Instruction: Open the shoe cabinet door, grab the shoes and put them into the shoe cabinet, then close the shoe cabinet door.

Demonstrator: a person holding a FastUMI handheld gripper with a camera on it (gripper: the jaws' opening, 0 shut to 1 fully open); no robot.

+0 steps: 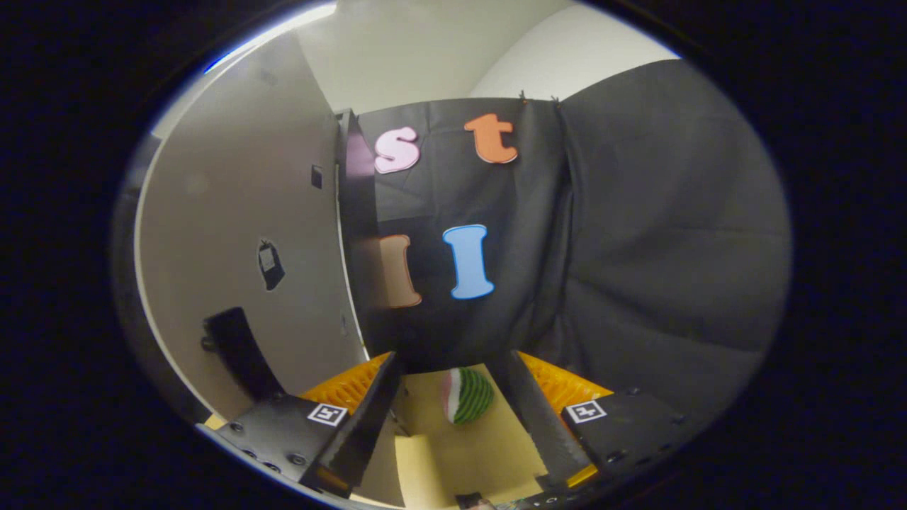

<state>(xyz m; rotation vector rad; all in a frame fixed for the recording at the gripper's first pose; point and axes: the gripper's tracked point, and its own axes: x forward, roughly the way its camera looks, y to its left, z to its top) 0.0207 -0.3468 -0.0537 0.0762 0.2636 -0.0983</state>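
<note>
Fingers (354,425) spread, gripping nothing. At left, the pale shoe cabinet door (241,234) stands open. Between the fingers, a striped shoe (468,397) lies on the yellow floor (453,453). Judgement: door opened; grasping, loading and closing remain.

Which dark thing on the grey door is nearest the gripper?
The long black handle, just beyond the open gripper's left finger; the tag-shaped sticker and small square sit higher up the door.
</note>
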